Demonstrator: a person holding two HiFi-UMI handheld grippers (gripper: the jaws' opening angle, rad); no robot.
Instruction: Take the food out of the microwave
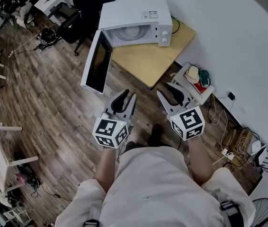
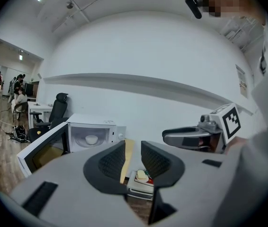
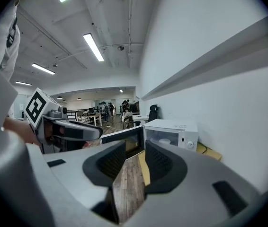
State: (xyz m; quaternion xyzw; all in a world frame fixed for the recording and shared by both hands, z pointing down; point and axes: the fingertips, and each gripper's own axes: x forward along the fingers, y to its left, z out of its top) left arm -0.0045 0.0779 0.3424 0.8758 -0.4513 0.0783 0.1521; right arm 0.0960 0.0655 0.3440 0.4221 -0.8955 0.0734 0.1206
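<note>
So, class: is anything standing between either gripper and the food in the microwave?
Nothing visible does. The microwave door stands swung open, leaving the food inside exposed to the left gripper and right gripper.

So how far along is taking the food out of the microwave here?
Done: the door of the microwave hangs open. In hand: nothing; the left claw and right claw are both open and empty, held short of the table. Left: the food sits inside the microwave, so reaching in, gripping it and bringing it out are all to do.
</note>
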